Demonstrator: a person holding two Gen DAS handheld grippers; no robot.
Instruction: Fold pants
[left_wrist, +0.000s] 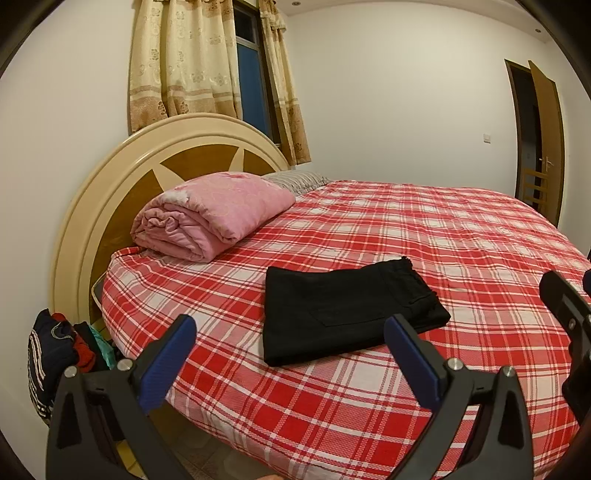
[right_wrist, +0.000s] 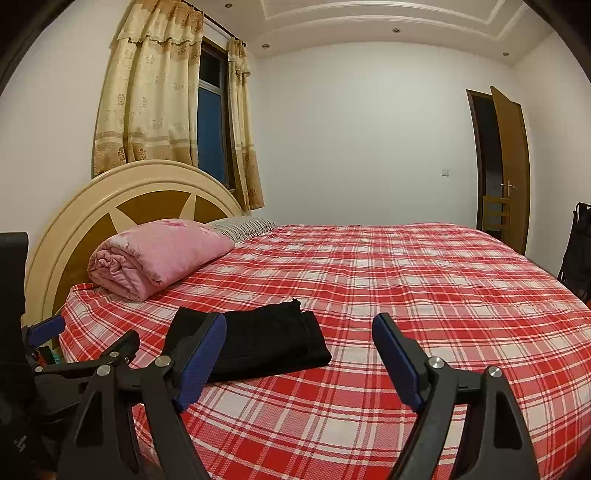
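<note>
Black pants (left_wrist: 347, 314) lie folded into a flat rectangle on the red plaid bed (left_wrist: 461, 236), near its front edge. My left gripper (left_wrist: 291, 332) hovers open just in front of them, blue pads wide apart, nothing between them. In the right wrist view the same pants (right_wrist: 269, 343) lie left of centre, partly hidden behind the left finger. My right gripper (right_wrist: 299, 332) is open and holds nothing, off the pants' right side. The left gripper (right_wrist: 48, 328) shows at that view's left edge.
A rolled pink quilt (left_wrist: 210, 218) and a striped pillow (left_wrist: 295, 181) lie by the round headboard (left_wrist: 110, 177). Clothes are piled on the floor (left_wrist: 62, 347) left of the bed. An open door (left_wrist: 546, 140) stands at the far right.
</note>
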